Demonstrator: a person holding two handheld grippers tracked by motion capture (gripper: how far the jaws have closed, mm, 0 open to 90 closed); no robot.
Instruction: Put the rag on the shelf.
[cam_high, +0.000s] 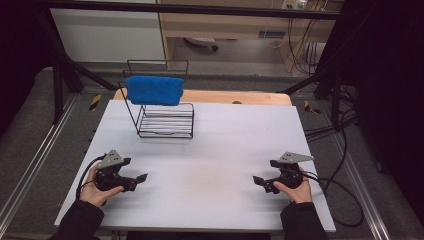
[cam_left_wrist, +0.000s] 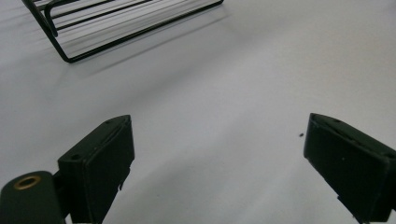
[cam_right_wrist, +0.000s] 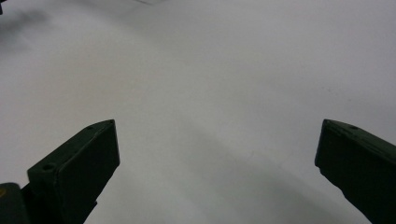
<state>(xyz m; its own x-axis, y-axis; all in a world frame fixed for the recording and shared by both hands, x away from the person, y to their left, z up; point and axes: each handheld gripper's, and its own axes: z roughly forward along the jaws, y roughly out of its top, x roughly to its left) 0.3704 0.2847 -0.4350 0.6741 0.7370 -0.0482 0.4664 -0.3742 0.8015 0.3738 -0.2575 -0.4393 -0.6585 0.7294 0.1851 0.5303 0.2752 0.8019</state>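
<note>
Toward the far left of the white table (cam_high: 210, 165), you have one black wire rack (cam_high: 162, 117): thin round rods bent into an L, with a flat slatted base and an upright back frame. Count of base slats not readable from the high view. One blue towel (cam_high: 153, 90) hangs folded over the top rail of the rack's back; the cloth looks soft and nubbly, a thick rectangle with rounded corners. The rack stands on the table top, well apart from both tools. Table surface: matte, smooth, pale; a strip of bare wood shows along its far edge.

Near the front left corner, your left gripper (cam_high: 137, 180) rests low over the table, two black jaws spread wide, nothing between them. In the left gripper view (cam_left_wrist: 217, 154) the jaws are blocky, hard plastic with flat inner faces; one corner of the rack's base (cam_left_wrist: 116, 32) sits ahead. A tiny dark speck lies on the table by one jaw.

Near the front right corner, your right gripper (cam_high: 260, 182) likewise: two jaws spread, empty, bare table between them in the right gripper view (cam_right_wrist: 217, 154). Each gripper carries one grey three-cornered plate and one black cable.

Tally: one rack, one towel, two grippers.
</note>
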